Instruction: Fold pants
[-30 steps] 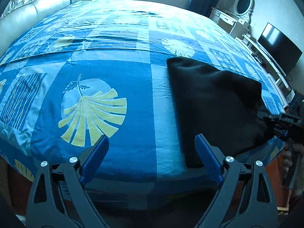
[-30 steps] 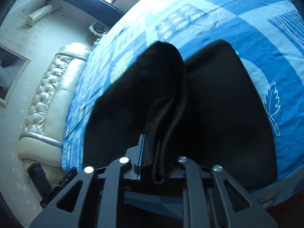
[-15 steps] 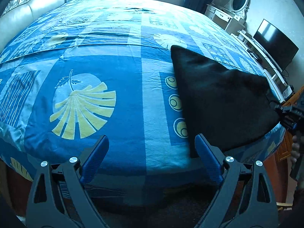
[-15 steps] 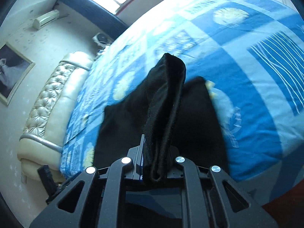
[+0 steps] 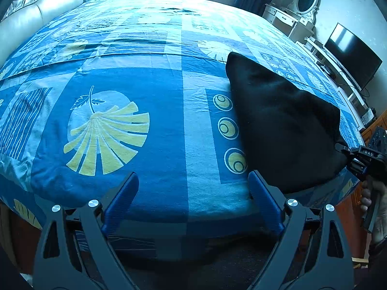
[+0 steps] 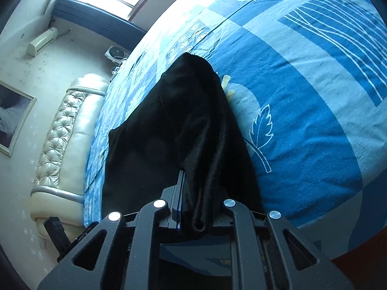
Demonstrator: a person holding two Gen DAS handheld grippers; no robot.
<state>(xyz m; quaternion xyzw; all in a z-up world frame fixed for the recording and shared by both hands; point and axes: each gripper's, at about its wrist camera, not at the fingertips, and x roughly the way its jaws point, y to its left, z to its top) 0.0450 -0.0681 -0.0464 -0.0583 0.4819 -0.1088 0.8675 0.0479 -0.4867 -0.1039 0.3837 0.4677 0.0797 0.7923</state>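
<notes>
Near the right-hand corner of the bed [image 5: 157, 145], at its foot end, lie the black pants [image 5: 285, 125], and I have them by one gathered edge. My right tool [image 6: 193, 205] is clenched on a bunched fold of the cloth, which I can see pinched between its two fingers in the right wrist view, a thick doubled roll of fabric running away from the jaws. I hold it raised so the cloth drapes from the grip down to the bedspread in a slanting sheet; the far corner rests on the blue patterned cover while the near part is lifted clear. That lift is the point, I judge: with one edge in the air I can carry it over the rest of the garment and lay it down as a fold, instead of dragging the fabric across the cover and rucking both.

From the left wrist view the right tool [image 5: 355, 154] shows at the bed's right edge, the pants pulled taut toward it in a rough triangle.

My left tool [image 5: 193, 200] is released, its blue fingers [image 5: 121, 198] spread wide and gripping nothing, hovering over the foot edge of the bed just beside the pants' near corner. I keep it there, I think, to be ready to pin or take that corner once the fold comes over.

Beyond the bed stand a tufted pale headboard [image 5: 46, 2], a dressing table with an oval mirror [image 5: 307, 0] and a dark television [image 5: 353, 55].
</notes>
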